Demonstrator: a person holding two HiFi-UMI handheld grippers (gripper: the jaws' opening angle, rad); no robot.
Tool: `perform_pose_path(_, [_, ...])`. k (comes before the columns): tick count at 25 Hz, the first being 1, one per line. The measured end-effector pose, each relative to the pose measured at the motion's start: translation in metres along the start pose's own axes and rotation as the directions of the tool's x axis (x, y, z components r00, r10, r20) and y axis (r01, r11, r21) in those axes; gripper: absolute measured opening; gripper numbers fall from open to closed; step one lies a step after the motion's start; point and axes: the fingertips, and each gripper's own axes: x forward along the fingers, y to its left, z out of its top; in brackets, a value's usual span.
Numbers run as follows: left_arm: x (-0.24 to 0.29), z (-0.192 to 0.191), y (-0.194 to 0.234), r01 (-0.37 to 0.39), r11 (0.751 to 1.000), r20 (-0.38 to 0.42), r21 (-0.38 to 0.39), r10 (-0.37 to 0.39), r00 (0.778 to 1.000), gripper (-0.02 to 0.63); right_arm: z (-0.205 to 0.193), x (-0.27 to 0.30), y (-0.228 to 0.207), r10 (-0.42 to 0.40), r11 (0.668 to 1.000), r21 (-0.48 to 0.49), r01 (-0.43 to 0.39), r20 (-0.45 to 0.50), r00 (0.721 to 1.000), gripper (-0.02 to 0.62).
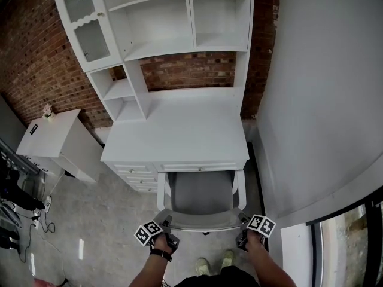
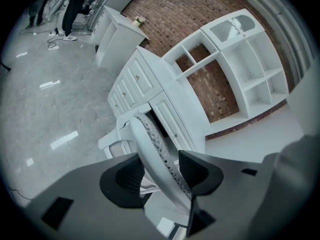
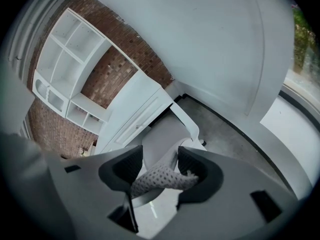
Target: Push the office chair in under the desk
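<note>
Standing behind the office chair (image 1: 200, 193), a person sets the left gripper (image 1: 168, 223) and the right gripper (image 1: 242, 221) over the two top corners of its backrest (image 1: 203, 222). Each gripper has its jaws wide and straddles the rim rather than clamping it: a gap shows beside the white frame in the left gripper view, and the mesh edge lies loosely between the pads in the right gripper view. The chair faces the white desk (image 1: 179, 130), its grey seat already partly under the front edge and beside the drawers (image 1: 140, 175), the backrest standing out toward the person's feet. The chair is probably of middling weight, yet it should roll easily on the smooth grey floor (image 1: 108, 220). Its white frame looks stiff, the mesh soft and yielding. The rigid top rim at both corners seems the place to press, and evenly, so the chair runs straight and its armrests (image 1: 240, 187) pass the desk edge.
</note>
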Motion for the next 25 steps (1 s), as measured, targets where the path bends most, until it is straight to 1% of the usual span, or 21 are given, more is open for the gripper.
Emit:
perform_pose_path(3, [-0.002,-0.002,-0.006,0.017,0.999,-0.011,0.041,-0.016,1.0,0.218,0.004,-0.002,0.003,0.014,1.0,-0.007,-0.014,-0.002,1.0,0.204])
perform_pose_path(6, [-0.008,-0.003,-0.008,0.031,0.998,-0.017,0.062,-0.03,0.999,0.228,0.003,-0.01,0.006,0.021,0.999,-0.029,-0.021,-0.013,1.0,0.204])
perform_pose_path(10, [-0.018,-0.004,-0.009,0.034,0.993,-0.033,0.114,-0.031,0.999,0.236,0.003,-0.029,0.01,0.02,0.996,-0.081,-0.022,-0.016,1.0,0.204])
perform_pose_path(14, [-0.044,-0.001,-0.013,0.018,0.983,-0.018,0.181,-0.015,1.0,0.235,0.009,-0.046,0.023,0.042,0.991,-0.128,-0.039,0.016,0.999,0.204])
perform_pose_path(17, [-0.063,0.004,-0.025,0.025,0.973,0.003,0.229,-0.026,1.0,0.221,0.012,-0.055,0.034,0.057,0.985,-0.164,-0.051,0.034,0.998,0.204])
perform_pose_path(20, [-0.077,0.013,-0.044,0.052,0.964,0.044,0.263,-0.066,0.997,0.175,0.015,-0.062,0.042,0.081,0.979,-0.192,-0.071,0.049,0.995,0.202])
perform_pose_path(25, [-0.09,0.022,-0.091,0.145,0.94,0.075,0.309,-0.176,0.982,0.125,0.025,-0.08,0.077,0.152,0.953,-0.278,-0.122,0.087,0.985,0.151])
